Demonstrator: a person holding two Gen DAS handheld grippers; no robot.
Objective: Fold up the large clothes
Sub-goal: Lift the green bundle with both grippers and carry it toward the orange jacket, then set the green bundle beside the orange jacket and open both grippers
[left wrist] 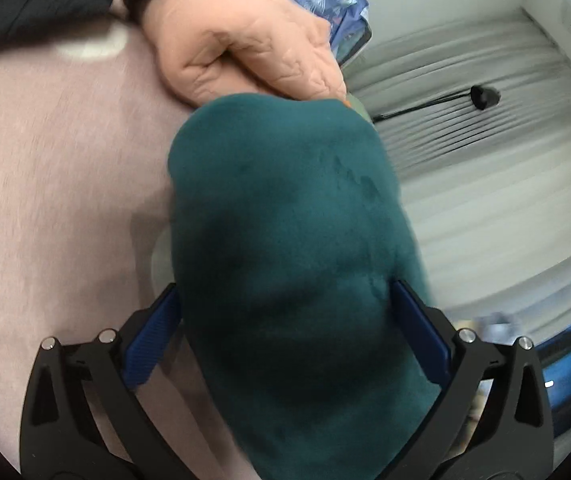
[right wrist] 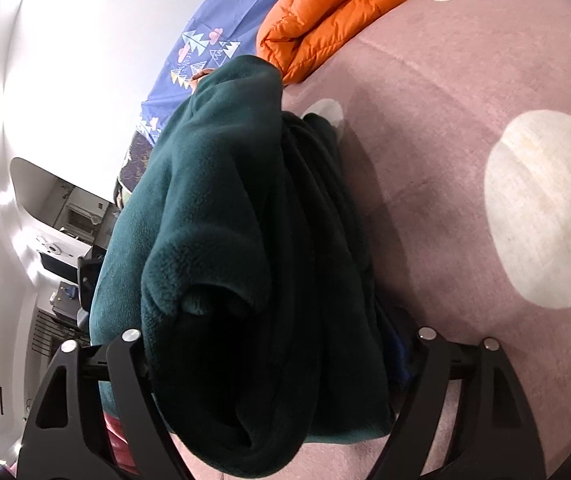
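A dark green fleece garment (left wrist: 285, 200) lies bundled on the pink blanket (left wrist: 45, 180). My left gripper (left wrist: 285, 286) stands open, its blue pads (left wrist: 153, 340) on either side of the bundle's near end. At the far end a person's hand (left wrist: 245, 40) with a black sleeve rests against the fleece. In the right wrist view the same fleece (right wrist: 213, 200) fills the gap between the fingers of my right gripper (right wrist: 277, 320) and drapes over them. It hides the pads, so whether they press on it cannot be told.
An orange puffer jacket (right wrist: 325, 20) lies folded farther back on the pink blanket (right wrist: 445, 120), which has large white dots (right wrist: 545, 208). A blue patterned sheet (right wrist: 221, 28) borders it. Grey ribbed fabric (left wrist: 485, 160) and a black rod (left wrist: 481, 96) lie beyond the fleece.
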